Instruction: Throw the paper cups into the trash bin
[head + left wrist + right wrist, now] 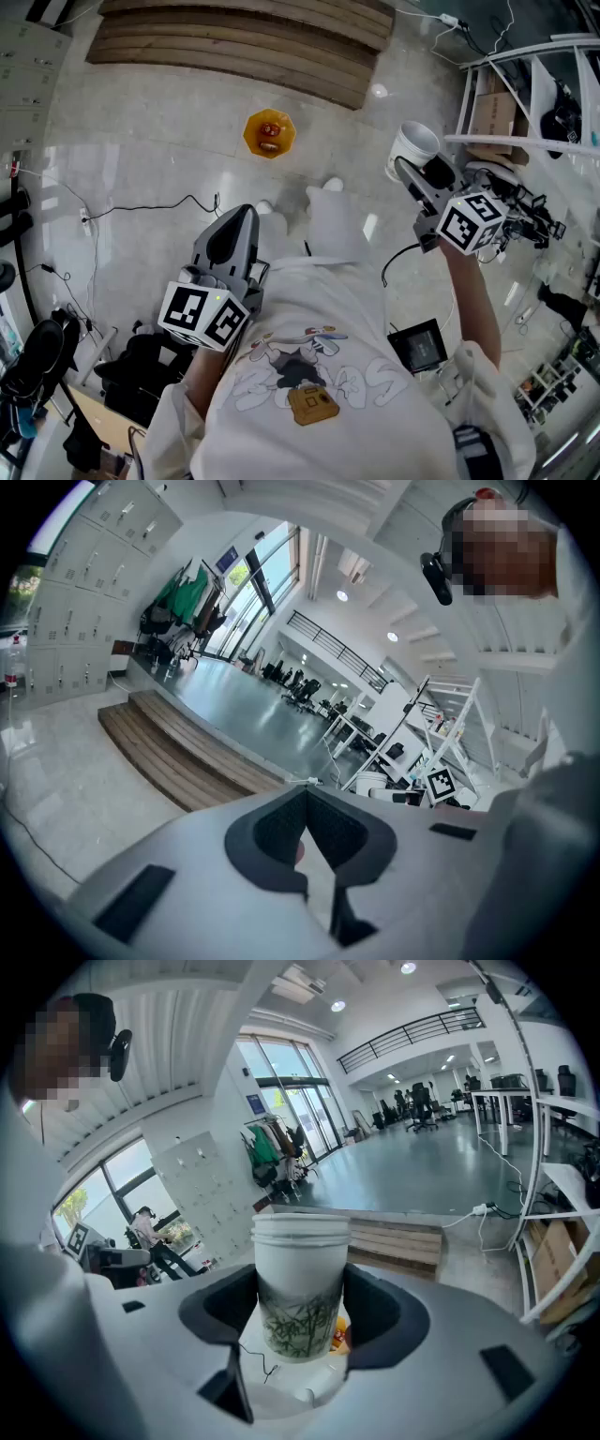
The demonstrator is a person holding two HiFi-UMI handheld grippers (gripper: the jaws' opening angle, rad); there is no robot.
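A white paper cup (413,145) with a green bamboo print (300,1312) stands upright between the jaws of my right gripper (418,174), which is shut on it and held up at the right. In the right gripper view the pads press on both sides of the cup. On the floor ahead sits an orange trash bin (269,133) with something reddish inside; part of the bin (341,1333) shows just behind the cup. My left gripper (241,217) is lower at the left, shut (305,801), with nothing in it.
Wooden steps (244,37) run across the far side of the floor. A white metal rack (525,89) with boxes stands at the right. A black cable (150,206) trails on the floor at the left, dark bags (141,366) lie lower left, and a black device (418,345) lies near the person's feet.
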